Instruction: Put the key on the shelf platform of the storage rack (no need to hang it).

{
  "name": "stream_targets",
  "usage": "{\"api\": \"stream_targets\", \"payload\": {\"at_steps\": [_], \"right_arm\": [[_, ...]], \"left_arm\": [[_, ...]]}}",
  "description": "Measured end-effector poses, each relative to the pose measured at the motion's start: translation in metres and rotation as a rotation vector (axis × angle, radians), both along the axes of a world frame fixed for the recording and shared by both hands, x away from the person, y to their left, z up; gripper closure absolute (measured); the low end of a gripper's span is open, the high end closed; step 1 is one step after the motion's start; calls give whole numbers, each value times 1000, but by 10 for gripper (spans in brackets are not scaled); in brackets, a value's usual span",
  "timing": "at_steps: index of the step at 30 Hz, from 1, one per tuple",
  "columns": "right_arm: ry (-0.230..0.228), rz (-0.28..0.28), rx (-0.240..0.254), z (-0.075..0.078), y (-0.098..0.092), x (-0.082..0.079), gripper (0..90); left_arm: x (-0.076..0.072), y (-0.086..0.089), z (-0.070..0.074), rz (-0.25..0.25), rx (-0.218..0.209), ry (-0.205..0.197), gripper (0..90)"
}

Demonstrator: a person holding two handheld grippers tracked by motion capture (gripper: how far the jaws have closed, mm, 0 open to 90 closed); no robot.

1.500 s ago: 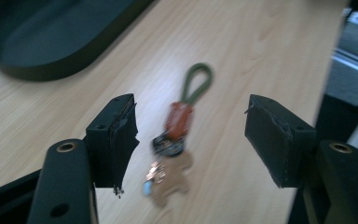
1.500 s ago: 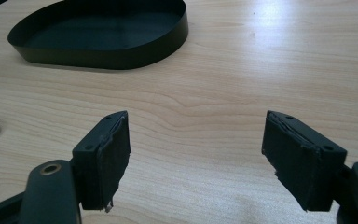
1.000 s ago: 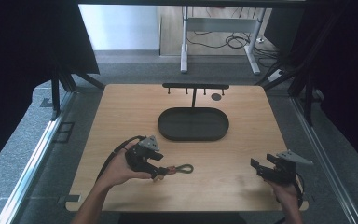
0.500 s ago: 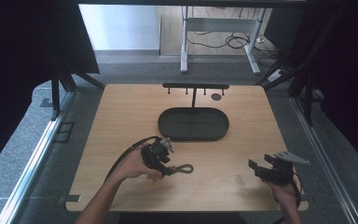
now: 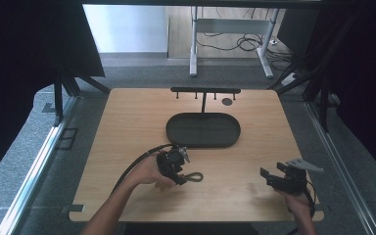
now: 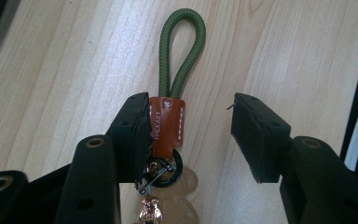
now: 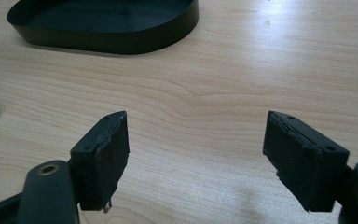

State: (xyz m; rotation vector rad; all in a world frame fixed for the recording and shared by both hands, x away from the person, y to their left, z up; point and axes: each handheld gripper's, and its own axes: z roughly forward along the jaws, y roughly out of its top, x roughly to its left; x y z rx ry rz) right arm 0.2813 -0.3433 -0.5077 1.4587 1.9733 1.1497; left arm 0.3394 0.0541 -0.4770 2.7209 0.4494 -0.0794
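Note:
A keychain lies on the wooden table, with a green rope loop [image 6: 182,51], a brown leather tab [image 6: 168,123], a black ring and a gold charm. My left gripper [image 6: 191,135] is open and straddles the tab, and its left jaw touches the tab's edge. In the high view the left gripper [image 5: 181,176] sits at the table's front middle, with the green loop [image 5: 195,176] sticking out to its right. My right gripper [image 5: 274,177] hovers open near the front right corner; its jaws [image 7: 196,154] hold nothing.
A black oval tray [image 5: 203,142] stands at mid-table; its wall [image 7: 121,44] is ahead of the right gripper. A black hook rack [image 5: 205,90] stands behind the tray, near the far edge. A small dark disc [image 5: 227,101] lies beside the rack.
My left gripper has slid right along the table and now has its open jaws around the keychain's tab. The keychain and the right gripper have hardly moved.

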Motion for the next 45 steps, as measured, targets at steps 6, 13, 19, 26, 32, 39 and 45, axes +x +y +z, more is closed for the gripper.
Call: {"api": "stream_targets", "payload": {"at_steps": [6, 13, 19, 26, 32, 39, 45], "right_arm": [[7, -2, -3, -1, 0, 0, 230], [4, 4, -9, 0, 2, 0, 230], [1, 19, -11, 0, 4, 0, 231], [0, 22, -18, 0, 5, -1, 232], [0, 13, -16, 0, 3, -1, 232], [-6, 17, -18, 3, 5, -2, 232], [-7, 12, -14, 5, 3, -2, 232]], "left_arm": [[0, -1, -5, -10, 27, -8, 503], [4, 1, -20, -10, 52, -3, 524], [6, 3, -26, 10, 60, -10, 531], [8, 2, -27, 16, 66, -15, 569], [3, 1, -27, 17, 58, -25, 658], [3, 3, -26, 24, 59, -11, 665], [4, 15, -3, 30, -11, -6, 665]]}}
